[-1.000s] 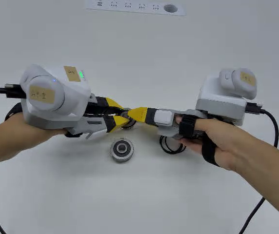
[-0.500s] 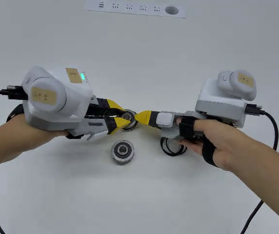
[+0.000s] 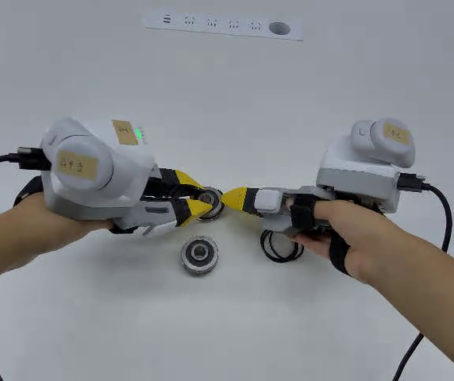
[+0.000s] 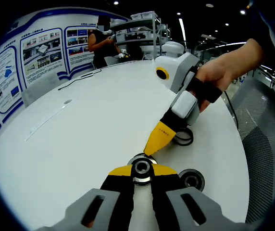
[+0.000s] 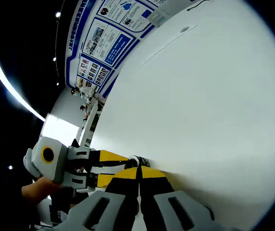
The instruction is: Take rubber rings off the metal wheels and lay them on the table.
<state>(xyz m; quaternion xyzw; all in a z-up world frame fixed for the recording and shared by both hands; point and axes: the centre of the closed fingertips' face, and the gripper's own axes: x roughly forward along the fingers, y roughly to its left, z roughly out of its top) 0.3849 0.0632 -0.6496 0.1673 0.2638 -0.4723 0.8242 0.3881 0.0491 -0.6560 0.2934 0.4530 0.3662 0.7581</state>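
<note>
White bench, head view. Your left gripper is clenched on a wheel. Your right gripper meets that wheel's rim, its jaws drawn to one yellow point. A second wheel lies flat on the bench just below the pair. Loose rings lie under your right hand. A socket strip sits at the far edge.

Left gripper view. Both jaws grasp the wheel from either side, and the right tip touches its upper rim. A dark band shows at that rim, but it is too small to confirm as a ring.

- Keep the left clamp firm and the wheel steady.
- Work the right tip under the rubber's edge and peel outward around the rim. Do not pull straight off.
- Risk, as judged: a tip that slips could twist the wheel in the jaws.

Right gripper view. Your right jaws are pressed together at the wheel. You cannot tell from here whether rubber is caught between them. The left gripper faces them.

The surface is smooth, pale and bare around the work, so a freed ring should lie where you put it. A dropped wheel may roll.

The room has blue-and-white display panels, shelving, ceiling lights and a person at the far end.
</note>
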